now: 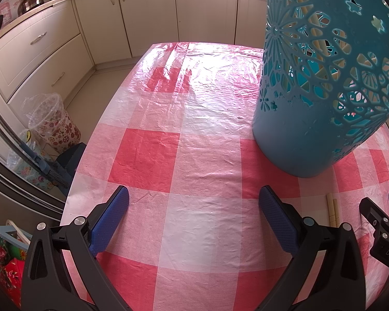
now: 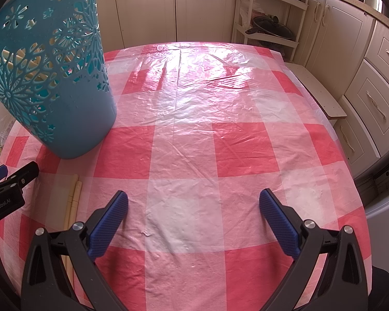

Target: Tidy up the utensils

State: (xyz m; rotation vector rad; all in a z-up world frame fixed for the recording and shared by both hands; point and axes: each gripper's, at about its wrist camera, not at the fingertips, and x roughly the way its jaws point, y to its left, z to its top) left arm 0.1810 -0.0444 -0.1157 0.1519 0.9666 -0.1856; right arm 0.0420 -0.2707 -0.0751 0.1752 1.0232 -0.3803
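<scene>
A teal perforated utensil holder (image 1: 311, 119) stands on the red-and-white checked tablecloth, with pale chopsticks showing inside it; it also shows in the right wrist view (image 2: 72, 119). A pair of cream chopsticks (image 2: 74, 197) lies flat on the cloth between the two grippers, also showing in the left wrist view (image 1: 332, 211). My left gripper (image 1: 193, 215) is open and empty, left of the chopsticks. My right gripper (image 2: 193, 217) is open and empty, right of the chopsticks. Each gripper shows at the edge of the other's view.
The table (image 1: 168, 155) is ringed by cream kitchen cabinets (image 1: 147, 13). A floral bin with a plastic liner (image 1: 54, 124) stands on the floor at the left. A white rack with a pan (image 2: 269, 28) and a low step (image 2: 316, 90) stand at the right.
</scene>
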